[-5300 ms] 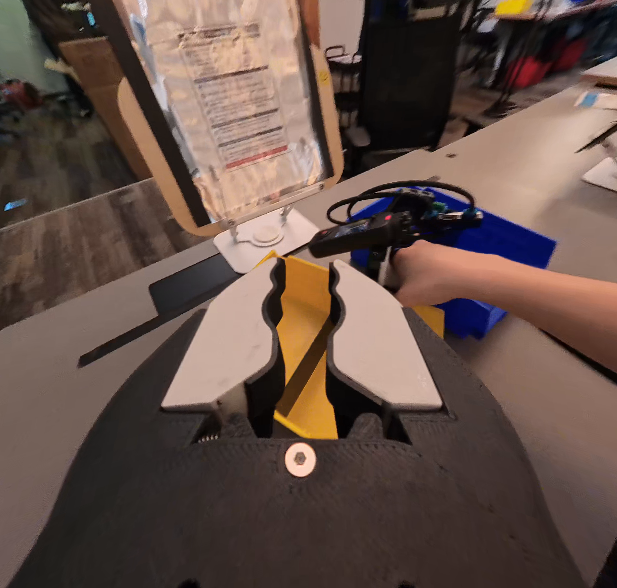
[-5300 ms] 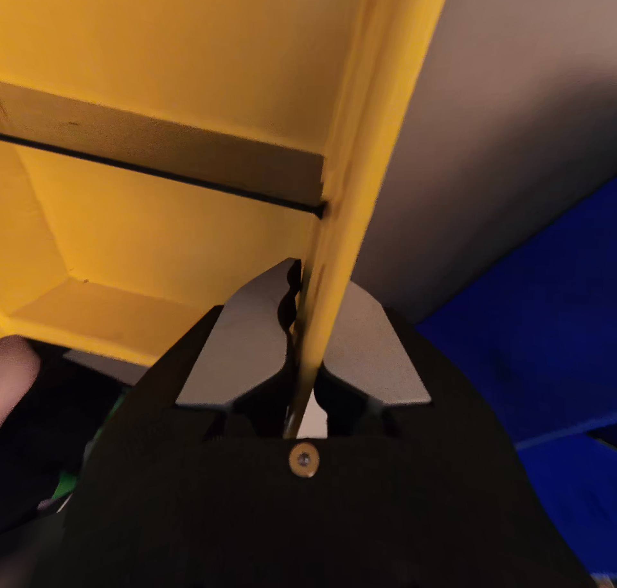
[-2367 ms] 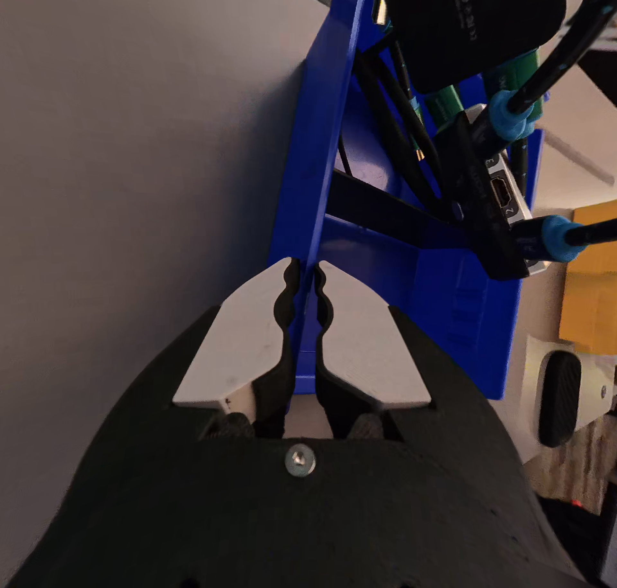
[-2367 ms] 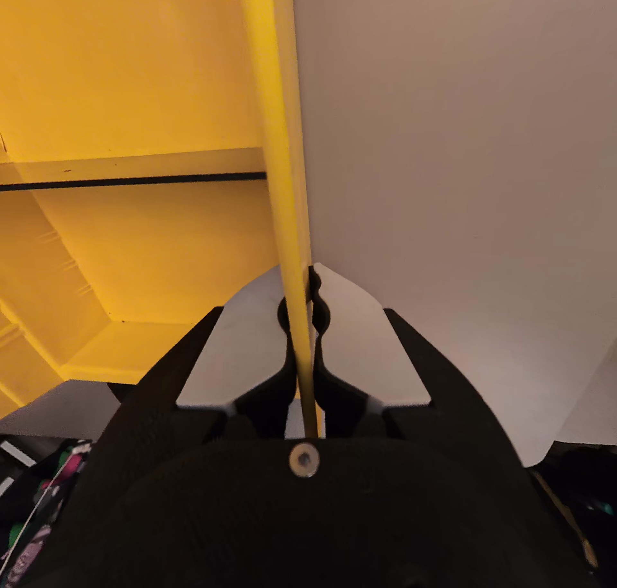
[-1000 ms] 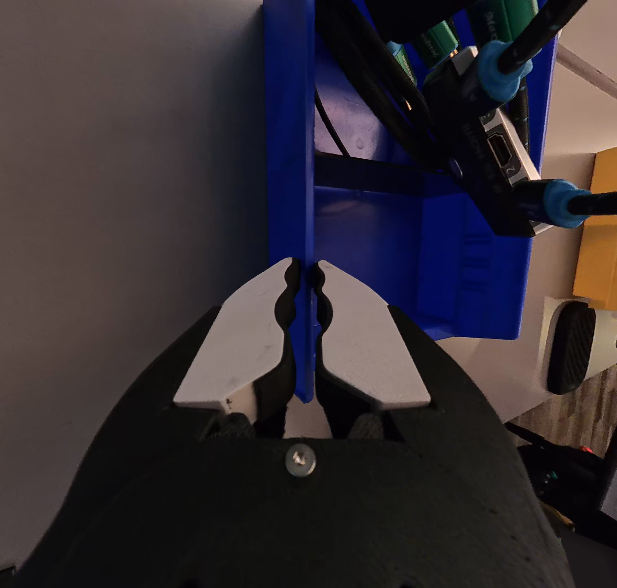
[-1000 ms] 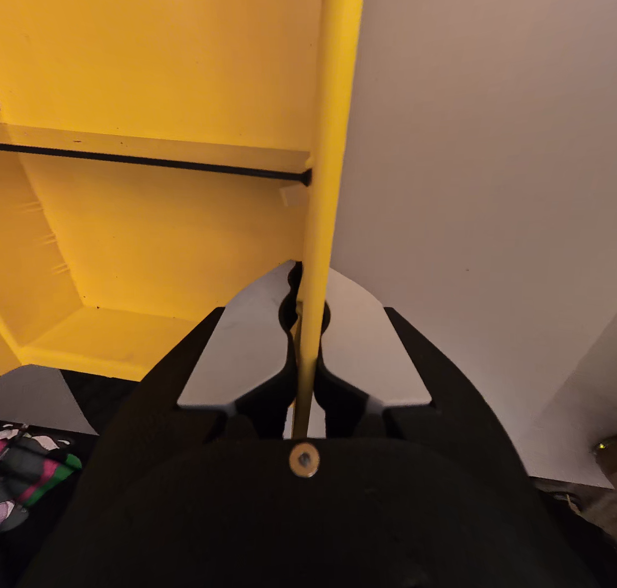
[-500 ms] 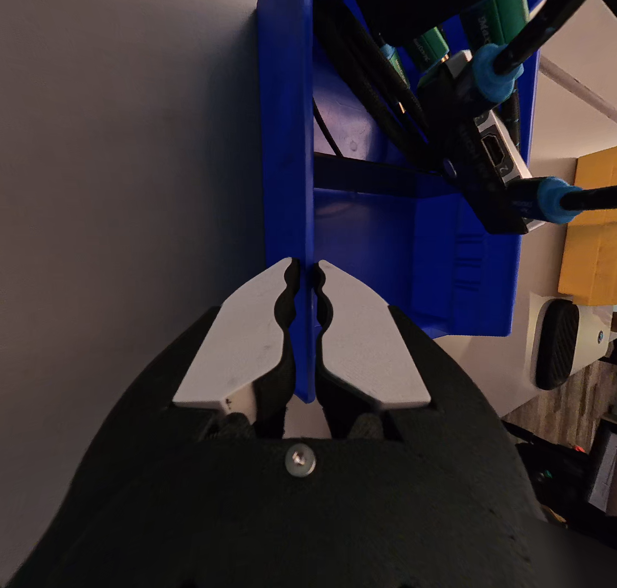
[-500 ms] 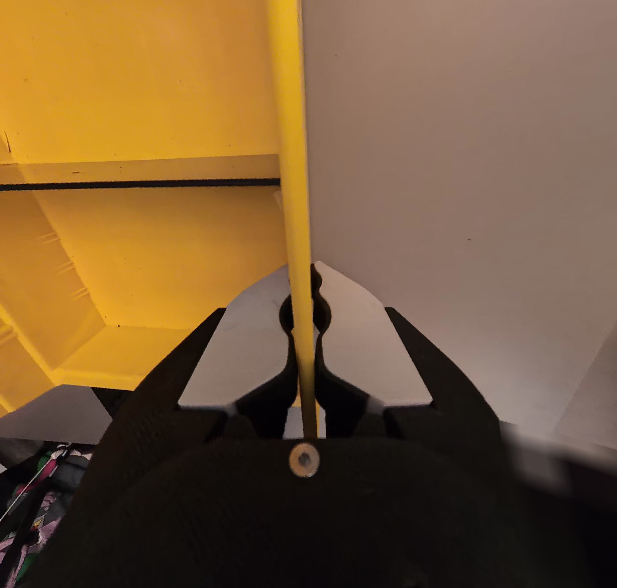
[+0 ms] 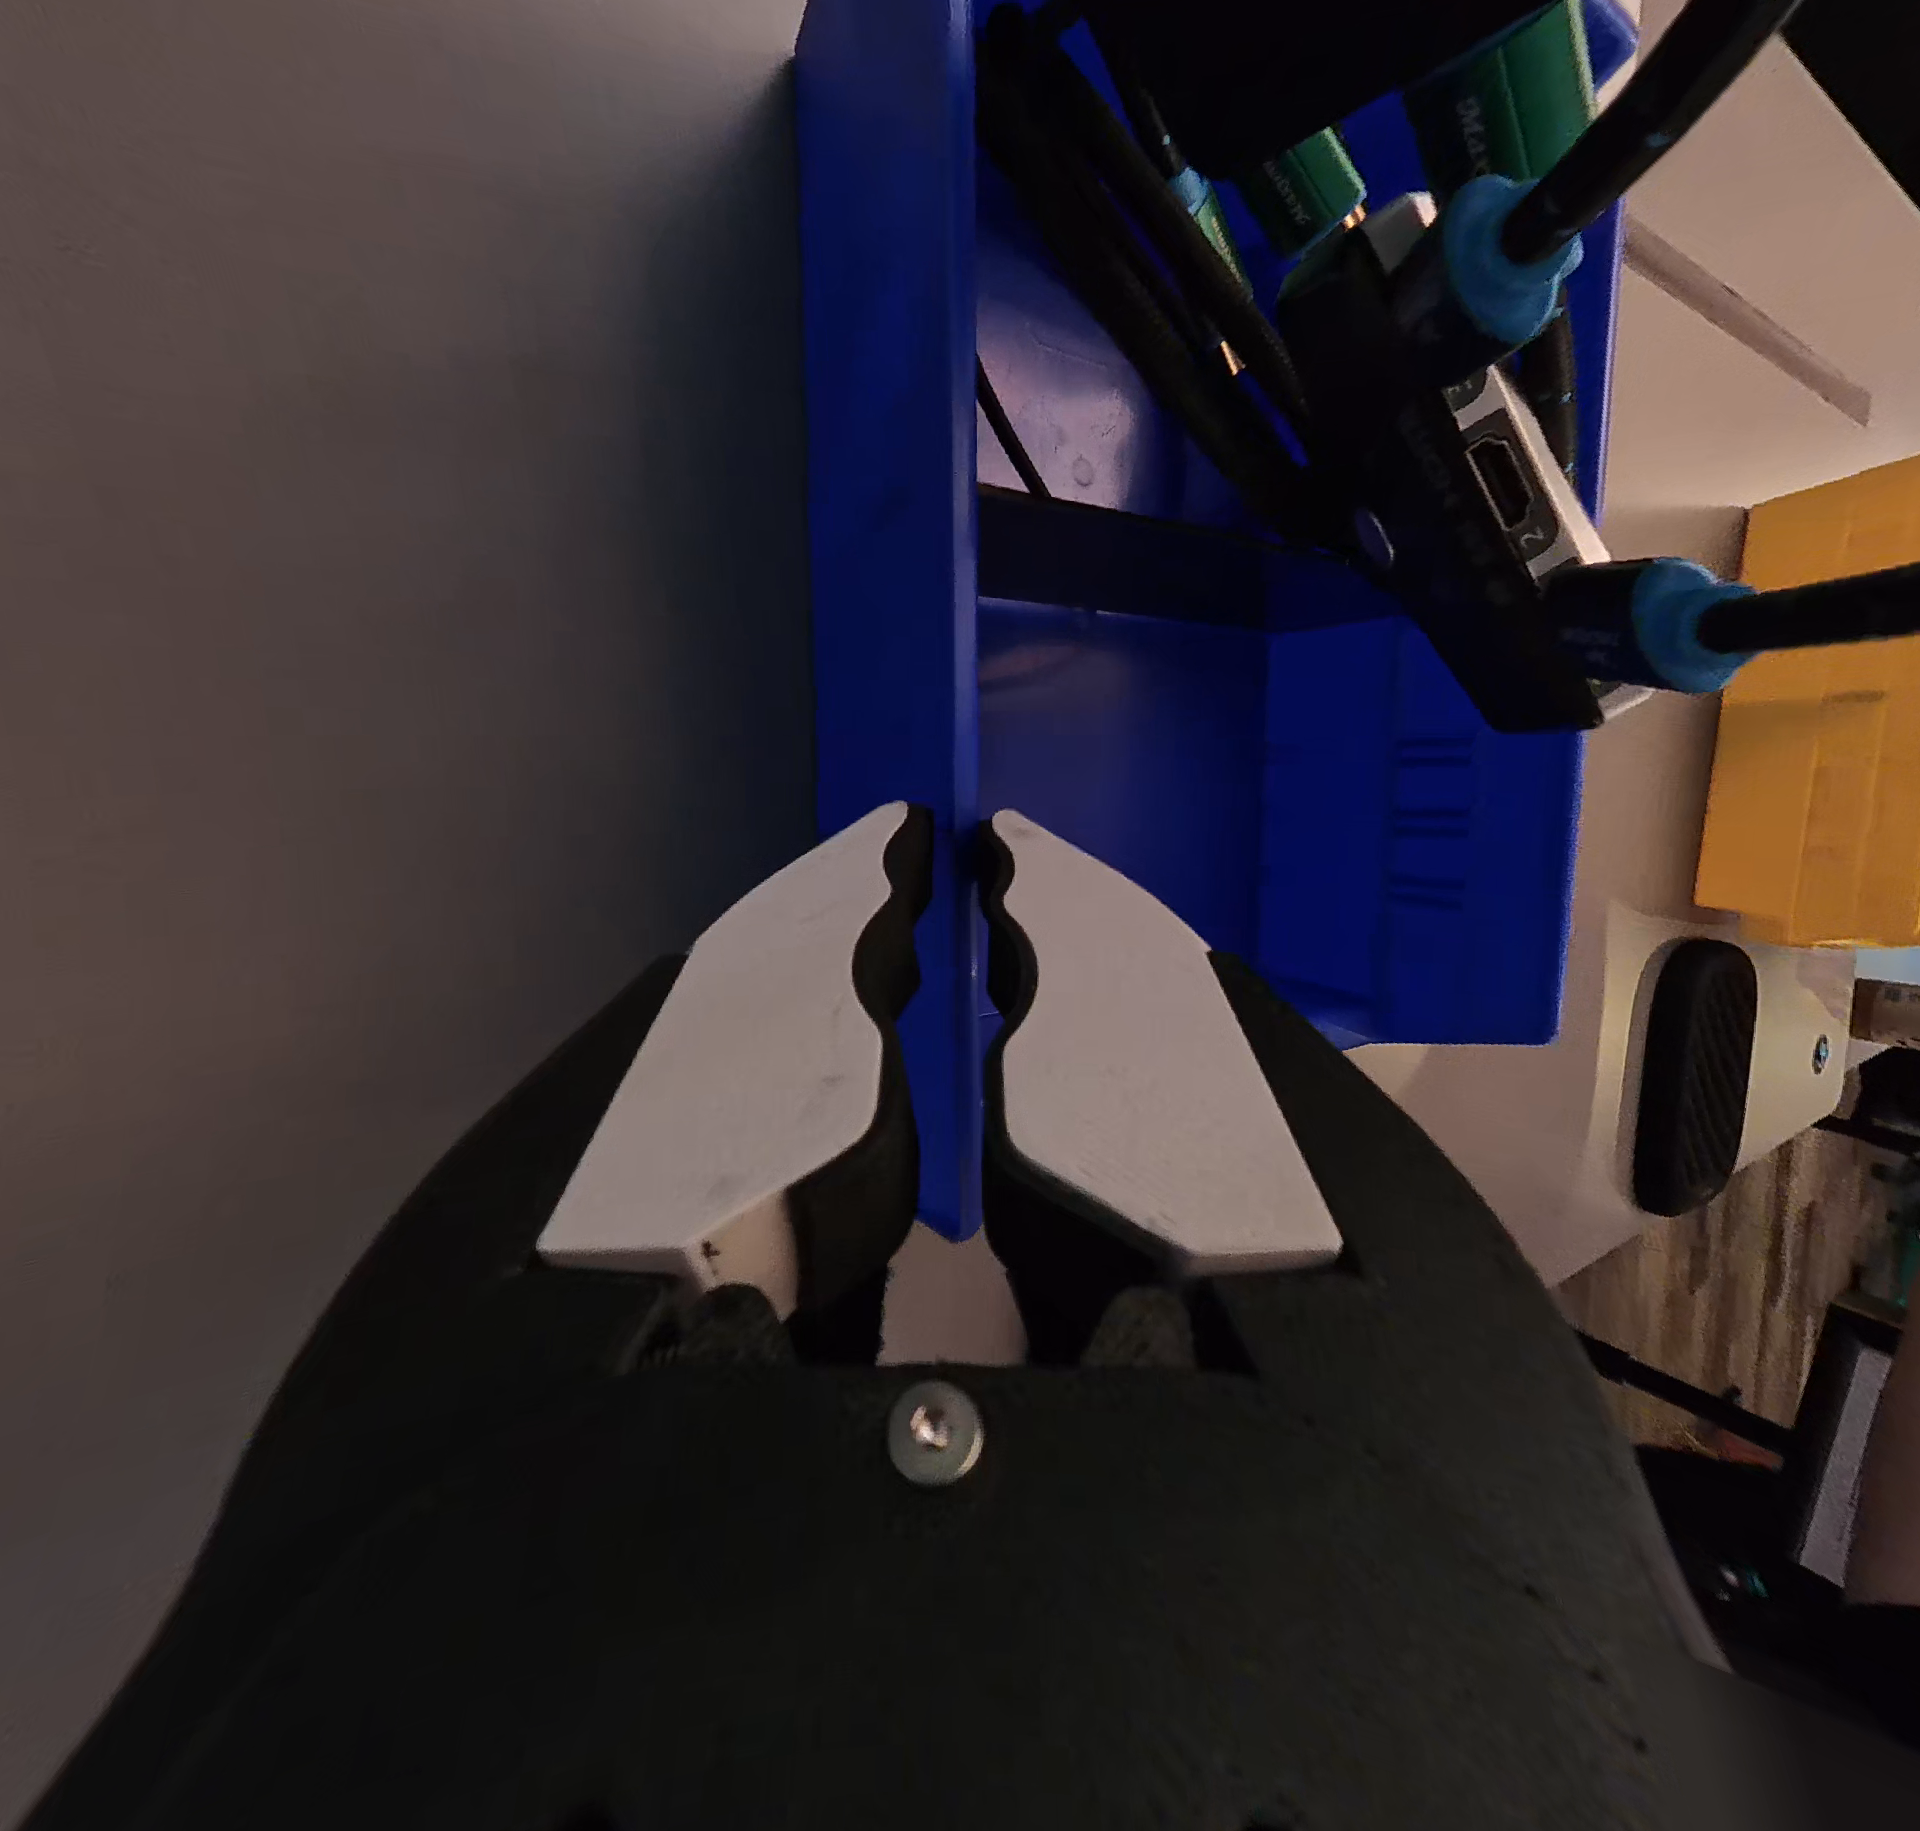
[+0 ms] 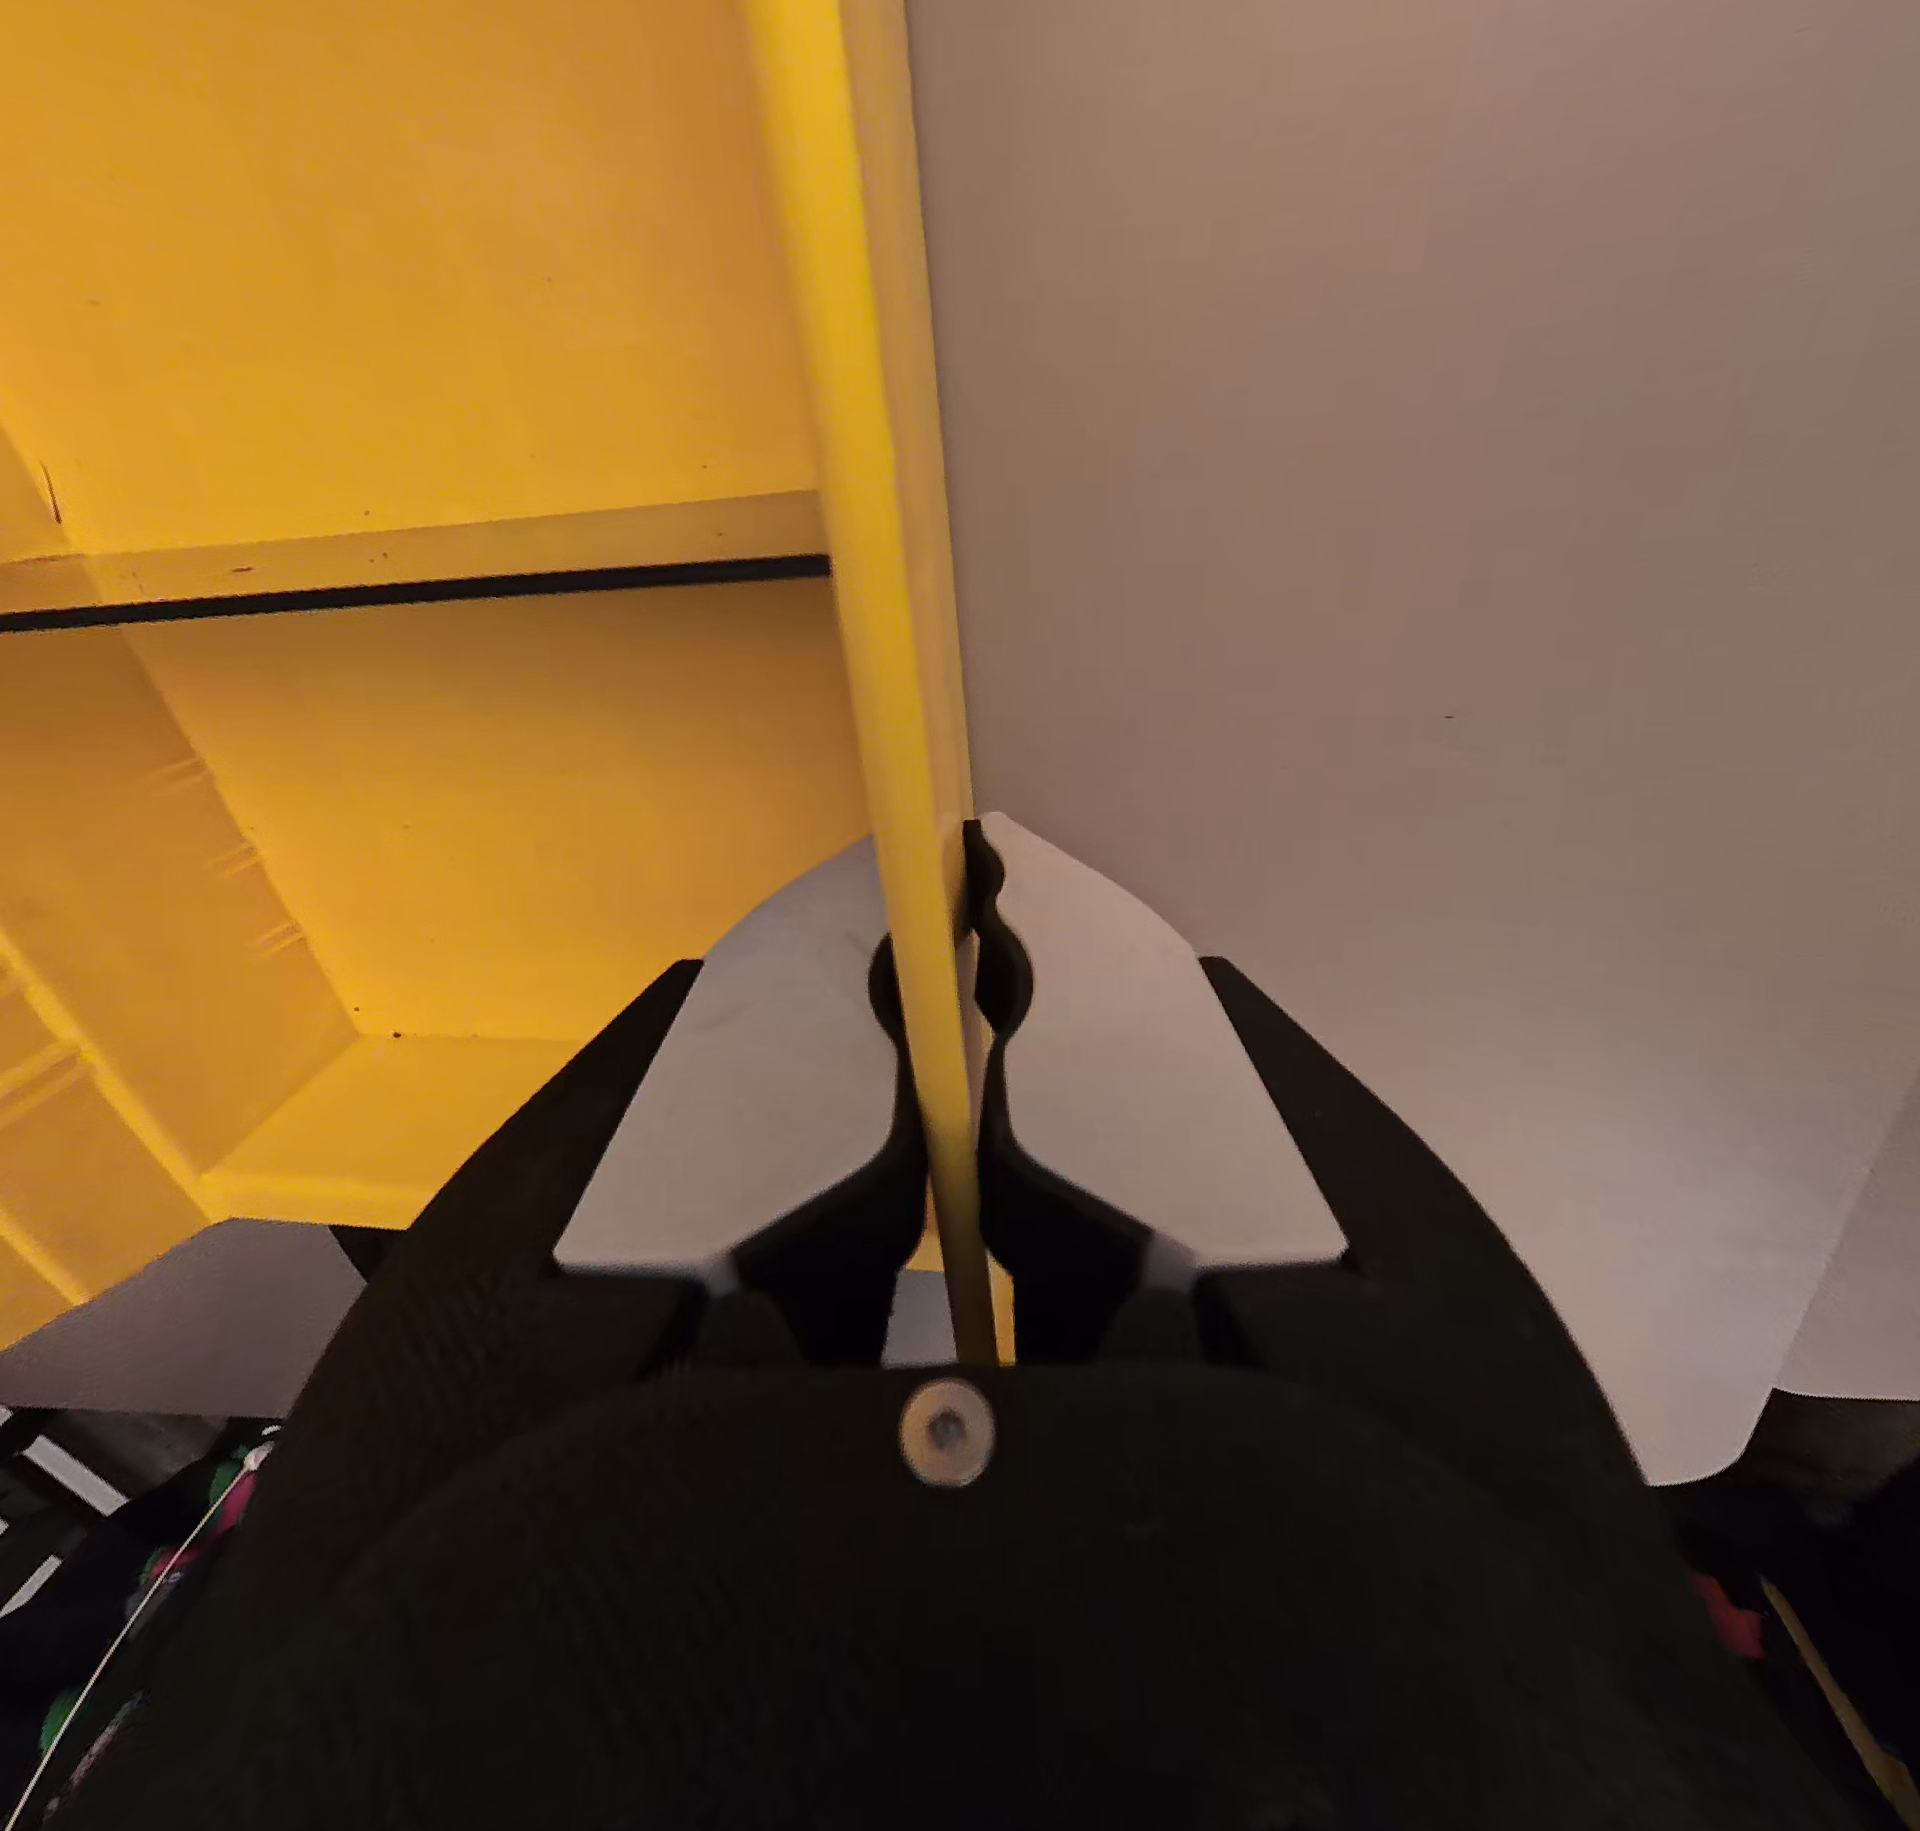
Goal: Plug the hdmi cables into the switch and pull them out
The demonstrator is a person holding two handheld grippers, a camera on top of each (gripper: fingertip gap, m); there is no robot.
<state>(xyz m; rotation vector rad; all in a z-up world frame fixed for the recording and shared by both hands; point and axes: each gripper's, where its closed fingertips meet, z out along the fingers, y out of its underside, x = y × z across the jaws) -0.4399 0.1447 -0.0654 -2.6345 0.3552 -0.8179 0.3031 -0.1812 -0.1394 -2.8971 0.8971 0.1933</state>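
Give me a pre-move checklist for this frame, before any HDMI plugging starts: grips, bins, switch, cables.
1. Left gripper shut on blue bin wall: ok.
2. Right gripper shut on yellow bin wall: ok.
3. Either gripper free for a cable: not ok.
4. Switch in view, one port empty: ok.
5. Cables plugged into the switch: ok, at least two.
6. Yellow bin contents: nothing in the part shown; rest cannot tell.
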